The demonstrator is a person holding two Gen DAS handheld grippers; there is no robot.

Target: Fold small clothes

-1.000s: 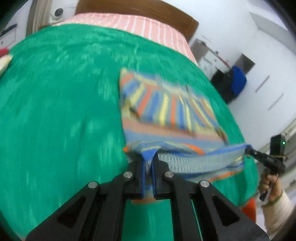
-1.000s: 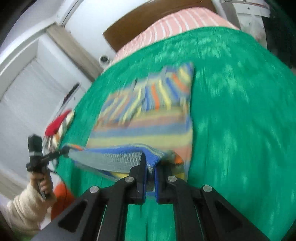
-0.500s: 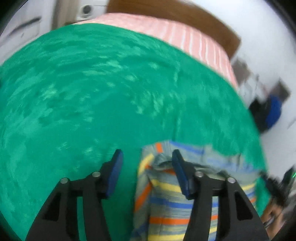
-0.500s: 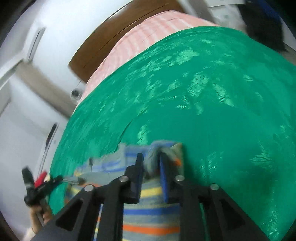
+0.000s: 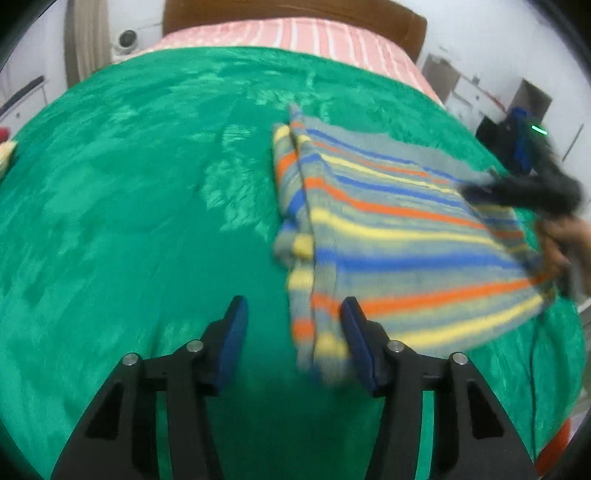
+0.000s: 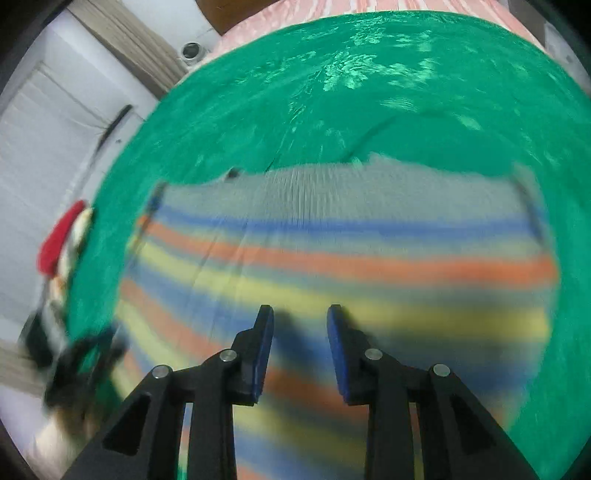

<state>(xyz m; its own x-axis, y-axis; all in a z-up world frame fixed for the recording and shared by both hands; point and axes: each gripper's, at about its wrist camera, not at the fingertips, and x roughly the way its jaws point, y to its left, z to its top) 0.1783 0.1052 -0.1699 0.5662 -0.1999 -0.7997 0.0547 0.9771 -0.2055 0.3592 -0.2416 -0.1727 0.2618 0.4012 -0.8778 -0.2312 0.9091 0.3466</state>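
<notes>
A striped knit garment (image 5: 399,236), grey with blue, orange and yellow bands, lies folded flat on the green bedspread (image 5: 147,206). My left gripper (image 5: 293,317) is open and empty at the garment's near left edge. The right gripper shows blurred at the garment's right side (image 5: 524,192). In the right wrist view my right gripper (image 6: 300,325) is open and empty just above the garment (image 6: 332,266), which fills the lower view. The left gripper shows as a dark blur at the lower left (image 6: 81,365).
The green bedspread (image 6: 369,92) covers the bed. A pink striped pillow (image 5: 303,35) and a brown headboard (image 5: 295,9) are at the far end. A red and white cloth (image 6: 61,236) lies at the bed's left edge. Dark items (image 5: 517,140) stand by the right wall.
Both grippers carried the garment's near edge over to the far side and let it go. Both are now open and drawn back, and the garment lies folded in half.
</notes>
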